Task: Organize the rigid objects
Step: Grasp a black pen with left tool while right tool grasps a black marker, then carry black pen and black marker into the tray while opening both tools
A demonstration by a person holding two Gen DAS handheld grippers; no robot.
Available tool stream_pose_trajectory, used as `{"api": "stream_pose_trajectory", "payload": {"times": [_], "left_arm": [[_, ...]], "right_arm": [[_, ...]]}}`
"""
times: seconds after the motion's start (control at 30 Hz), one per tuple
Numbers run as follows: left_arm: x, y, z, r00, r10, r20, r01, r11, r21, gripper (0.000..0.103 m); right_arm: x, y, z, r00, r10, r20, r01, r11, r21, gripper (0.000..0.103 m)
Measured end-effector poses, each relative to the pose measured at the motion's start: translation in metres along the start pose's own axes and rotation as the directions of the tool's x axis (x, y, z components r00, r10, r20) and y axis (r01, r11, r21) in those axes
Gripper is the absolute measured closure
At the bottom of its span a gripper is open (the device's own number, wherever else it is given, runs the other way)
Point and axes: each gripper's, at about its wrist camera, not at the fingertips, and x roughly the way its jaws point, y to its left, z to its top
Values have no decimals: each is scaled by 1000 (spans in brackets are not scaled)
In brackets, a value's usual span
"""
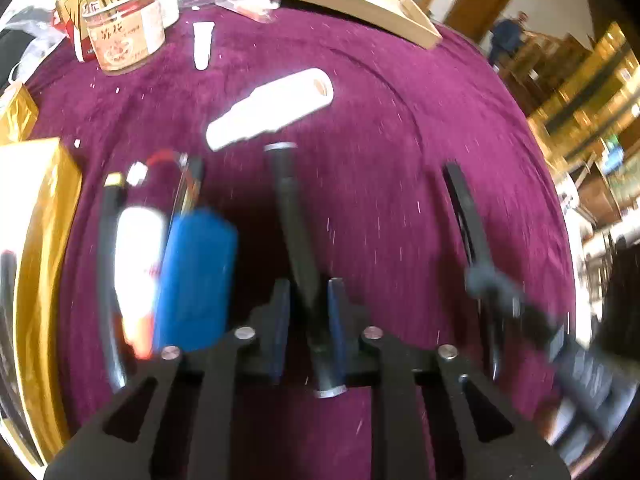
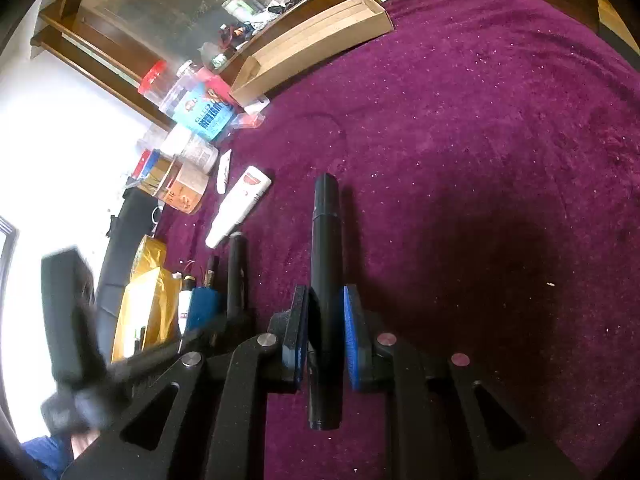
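The left gripper (image 1: 308,312) was clenched on a black rod (image 1: 294,232), its blue pads pressing both sides. The right gripper (image 2: 326,332) likewise gripped a black pen-like cylinder (image 2: 326,248). Both pointed steeply down at the purple cloth (image 2: 480,140). Only the left view showed the blue battery pack (image 1: 198,276) and white bottle (image 1: 272,108) close up; only the right view revealed the long cardboard box (image 2: 312,44) whole.
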Motion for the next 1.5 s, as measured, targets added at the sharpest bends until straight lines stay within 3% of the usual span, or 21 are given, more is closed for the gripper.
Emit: {"api": "stream_pose_trajectory", "payload": {"times": [0.13, 0.23, 0.37, 0.47, 0.53, 0.57, 0.63, 0.7, 0.77, 0.83, 0.97, 1.13, 1.23, 1.5], "left_arm": [[-20, 8, -56, 999, -49, -6, 49, 994, 94, 90], [-30, 11, -81, 999, -29, 17, 27, 989, 142, 90], [-26, 3, -75, 999, 10, 35, -17, 982, 186, 90], [-22, -9, -70, 994, 69, 84, -88, 964, 251, 91], [-23, -8, -72, 994, 72, 88, -93, 962, 257, 91], [-25, -7, -75, 996, 48, 78, -66, 967, 247, 91], [-37, 8, -82, 996, -70, 55, 58, 979, 195, 91], [-52, 19, -92, 992, -113, 60, 102, 981, 162, 91], [-74, 39, -104, 982, -176, 73, 167, 979, 119, 91], [-96, 58, -112, 972, -215, 96, 208, 975, 79, 91], [-146, 100, -122, 960, -213, 180, 215, 977, 10, 91], [-186, 161, -117, 955, -135, 264, 159, 985, -71, 91], [-195, 197, -115, 953, -89, 289, 133, 982, -135, 91], [-181, 270, -100, 958, -1, 287, 71, 969, -236, 91]], "right_arm": [[9, 3, -2, 1000, -14, -27, 14, 1000, -9, 89], [16, 7, -5, 999, -23, -49, 21, 999, -35, 89], [18, 17, -9, 998, -61, -24, 58, 992, -114, 89], [18, 18, -11, 998, -58, -13, 56, 988, -143, 89], [17, 15, -12, 999, -47, -10, 45, 989, -143, 89], [17, 14, -12, 999, -39, -8, 37, 990, -137, 89], [14, 12, -14, 999, -35, -19, 33, 993, -117, 89], [9, 14, -19, 999, -19, -43, 15, 997, -77, 89], [4, 26, -33, 994, 74, -77, -78, 995, -62, 89], [-3, 49, -50, 991, 106, -85, -115, 988, -103, 88], [-8, 113, -87, 975, 188, -115, -209, 954, -214, 88], [7, 183, -119, 955, 238, -177, -285, 903, -322, 88], [26, 219, -132, 951, 222, -214, -289, 883, -370, 88], [72, 257, -135, 958, 157, -241, -246, 881, -405, 88]]}}
